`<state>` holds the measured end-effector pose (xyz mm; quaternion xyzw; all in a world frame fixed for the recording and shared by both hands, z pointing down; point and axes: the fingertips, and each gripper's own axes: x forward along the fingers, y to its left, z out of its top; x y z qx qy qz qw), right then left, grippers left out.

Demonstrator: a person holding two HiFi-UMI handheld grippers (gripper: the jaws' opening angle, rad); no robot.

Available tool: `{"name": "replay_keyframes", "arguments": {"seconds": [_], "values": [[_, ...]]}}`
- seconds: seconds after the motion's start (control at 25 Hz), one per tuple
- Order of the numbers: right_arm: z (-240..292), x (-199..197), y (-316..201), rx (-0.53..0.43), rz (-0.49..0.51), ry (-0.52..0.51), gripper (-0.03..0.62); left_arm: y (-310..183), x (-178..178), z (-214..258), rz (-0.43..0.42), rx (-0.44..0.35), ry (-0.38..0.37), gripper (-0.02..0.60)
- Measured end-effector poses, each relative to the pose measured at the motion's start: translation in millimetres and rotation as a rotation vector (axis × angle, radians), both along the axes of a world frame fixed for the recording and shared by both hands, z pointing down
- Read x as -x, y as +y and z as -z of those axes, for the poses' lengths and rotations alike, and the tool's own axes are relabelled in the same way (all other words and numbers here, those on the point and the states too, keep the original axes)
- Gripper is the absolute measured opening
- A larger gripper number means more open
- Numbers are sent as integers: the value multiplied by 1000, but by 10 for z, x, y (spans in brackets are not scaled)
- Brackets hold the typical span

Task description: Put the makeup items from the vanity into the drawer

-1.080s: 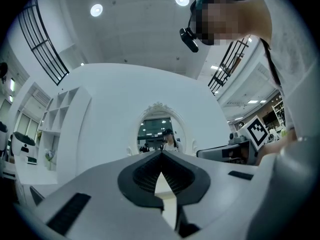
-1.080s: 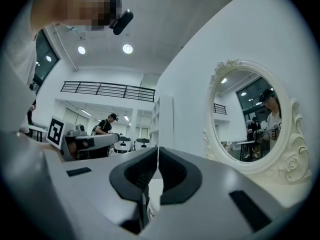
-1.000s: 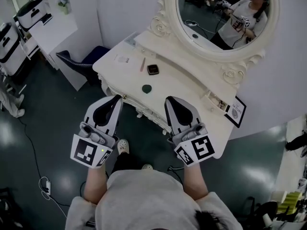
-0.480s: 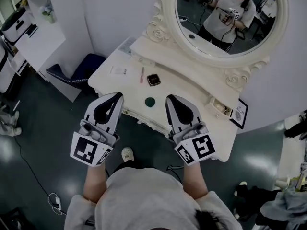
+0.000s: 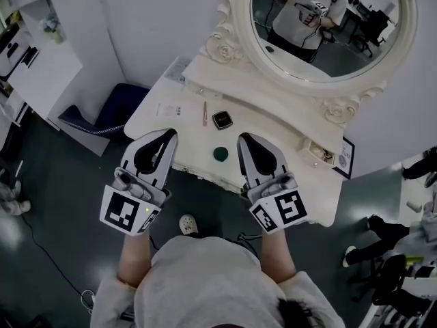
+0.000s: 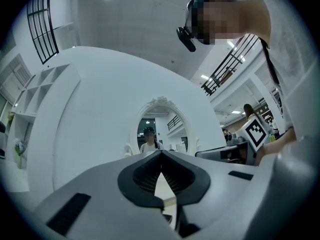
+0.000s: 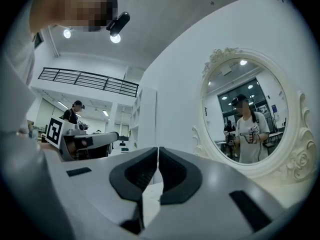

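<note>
Both pairs of jaws are pressed together, empty. The left gripper (image 5: 167,134) and right gripper (image 5: 244,139) hover over the vanity's (image 5: 287,139) front edge, with open floor (image 5: 68,183) before it. On the vanity between them lies a green round pot (image 5: 220,154). Further in are a square compact (image 5: 222,119) and a pink pencil (image 5: 204,113), which lies lengthwise front-to-back.

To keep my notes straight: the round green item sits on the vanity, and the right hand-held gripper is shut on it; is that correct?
Not quite. The right hand-held gripper is shut, but on nothing: the right gripper view shows its jaws together and empty. The round green item does sit on the vanity, apart from that gripper.
</note>
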<state>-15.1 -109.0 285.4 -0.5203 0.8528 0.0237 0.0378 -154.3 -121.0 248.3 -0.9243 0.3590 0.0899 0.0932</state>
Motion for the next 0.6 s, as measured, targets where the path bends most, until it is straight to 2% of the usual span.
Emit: {"name": "replay_keyframes", "arguments": {"seconds": [0.32,0.6], "values": [[-124,175,-133,28,-48,20,23,-203,166,-77,-46,7,8,15],[-298,176,-225,72,-51,31,23,-284,103,-162,-65,19,21,15]]}}
